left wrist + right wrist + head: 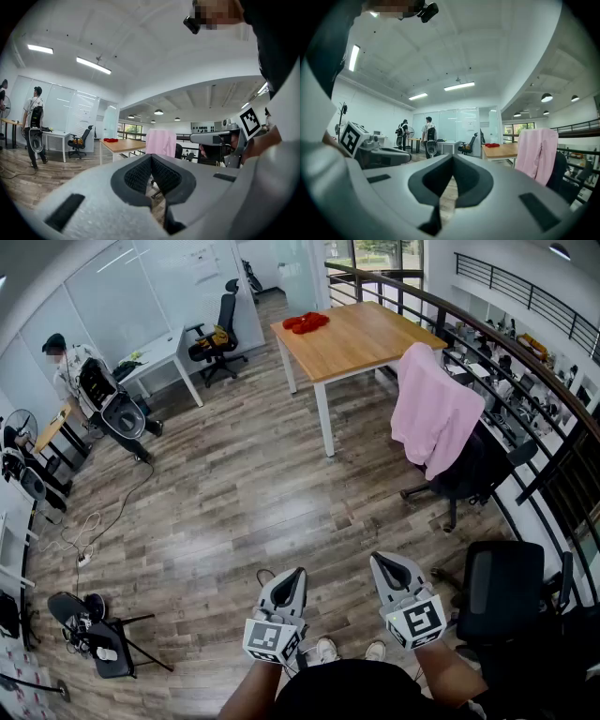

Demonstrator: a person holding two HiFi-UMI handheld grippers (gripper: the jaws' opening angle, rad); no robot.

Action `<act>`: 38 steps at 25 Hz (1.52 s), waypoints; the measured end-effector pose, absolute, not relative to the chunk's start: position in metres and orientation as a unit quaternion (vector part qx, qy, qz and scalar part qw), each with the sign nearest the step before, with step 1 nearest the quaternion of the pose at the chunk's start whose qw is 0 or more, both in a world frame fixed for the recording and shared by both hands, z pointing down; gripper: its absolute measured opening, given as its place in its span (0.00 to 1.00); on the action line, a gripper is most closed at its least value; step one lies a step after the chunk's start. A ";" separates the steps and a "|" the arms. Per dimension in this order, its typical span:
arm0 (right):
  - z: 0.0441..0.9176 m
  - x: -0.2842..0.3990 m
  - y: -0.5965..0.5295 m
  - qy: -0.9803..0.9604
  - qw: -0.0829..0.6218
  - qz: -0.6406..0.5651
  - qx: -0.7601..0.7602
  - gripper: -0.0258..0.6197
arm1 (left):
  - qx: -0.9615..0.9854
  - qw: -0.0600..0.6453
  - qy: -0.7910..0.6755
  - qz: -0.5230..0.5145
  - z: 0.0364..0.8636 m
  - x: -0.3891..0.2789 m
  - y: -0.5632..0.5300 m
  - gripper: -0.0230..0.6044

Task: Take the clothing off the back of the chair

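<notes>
A pink garment [434, 411] hangs over the back of a black office chair [472, 472] beside the wooden table [361, 334]. The same pink garment [161, 142] shows ahead in the left gripper view, and the pink garment [537, 153] at the right in the right gripper view. Both grippers are held level near the person's waist, well short of the chair. My left gripper [300, 571] is shut with nothing in it. My right gripper [375, 559] is shut and empty too, its jaws meeting at the tip.
A second black chair [500, 592] stands close at the right by the balcony railing [553, 418]. Red cloth [306, 322] lies on the wooden table. A person [70, 367] stands at the far left by a white desk [164, 352]. Cables and gear [89, 624] lie at left.
</notes>
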State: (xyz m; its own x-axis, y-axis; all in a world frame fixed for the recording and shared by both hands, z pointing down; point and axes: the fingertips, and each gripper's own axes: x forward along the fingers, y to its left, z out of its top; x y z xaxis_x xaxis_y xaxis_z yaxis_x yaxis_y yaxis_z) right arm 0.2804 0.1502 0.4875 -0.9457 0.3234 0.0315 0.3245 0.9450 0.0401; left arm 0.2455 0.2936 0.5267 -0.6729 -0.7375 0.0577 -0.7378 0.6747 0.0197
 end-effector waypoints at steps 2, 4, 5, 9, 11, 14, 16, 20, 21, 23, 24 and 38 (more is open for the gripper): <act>0.486 0.293 0.148 -0.985 0.015 -0.024 -0.168 0.04 | 0.398 0.033 -0.917 -0.004 0.522 0.260 0.292 0.06; 0.484 0.305 0.146 -0.985 0.017 -0.025 -0.170 0.04 | 0.397 0.035 -0.917 -0.005 0.519 0.272 0.289 0.06; 0.483 0.309 0.145 -0.985 0.018 -0.024 -0.170 0.04 | 0.396 0.035 -0.917 -0.004 0.517 0.276 0.287 0.06; 0.486 0.312 0.146 -0.985 0.015 -0.023 -0.172 0.04 | 0.392 0.030 -0.919 0.001 0.514 0.278 0.287 0.06; 0.489 0.311 0.145 -0.985 0.017 -0.018 -0.170 0.04 | 0.391 0.029 -0.920 0.003 0.515 0.276 0.289 0.06; 0.491 0.308 0.143 -0.986 0.016 0.002 -0.166 0.04 | 0.389 0.028 -0.921 0.007 0.515 0.273 0.291 0.06; 0.488 0.306 0.143 -0.986 0.012 0.010 -0.166 0.04 | 0.388 0.027 -0.921 0.007 0.514 0.270 0.296 0.06; 0.483 0.300 0.152 -0.987 0.012 0.012 -0.159 0.04 | 0.387 0.022 -0.922 0.005 0.507 0.260 0.312 0.06; 0.481 0.299 0.155 -0.988 0.013 0.010 -0.156 0.04 | 0.389 0.022 -0.921 0.004 0.506 0.257 0.316 0.06; 0.478 0.295 0.161 -0.988 0.013 0.006 -0.154 0.04 | 0.393 0.022 -0.919 0.001 0.505 0.251 0.324 0.06; 0.477 0.293 0.166 -0.988 0.014 0.004 -0.154 0.04 | 0.396 0.021 -0.918 0.000 0.505 0.249 0.328 0.06; 0.483 0.265 0.215 -0.990 0.025 -0.011 -0.138 0.04 | 0.416 0.013 -0.909 -0.010 0.510 0.213 0.381 0.06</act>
State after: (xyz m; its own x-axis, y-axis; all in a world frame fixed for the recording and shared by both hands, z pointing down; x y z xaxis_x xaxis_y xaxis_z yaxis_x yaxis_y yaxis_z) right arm 0.2648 0.2153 0.4835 -0.9607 0.2724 0.0528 0.2736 0.9617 0.0157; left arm 0.2126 0.3805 0.5103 -0.6528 -0.7573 0.0160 -0.7568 0.6530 0.0285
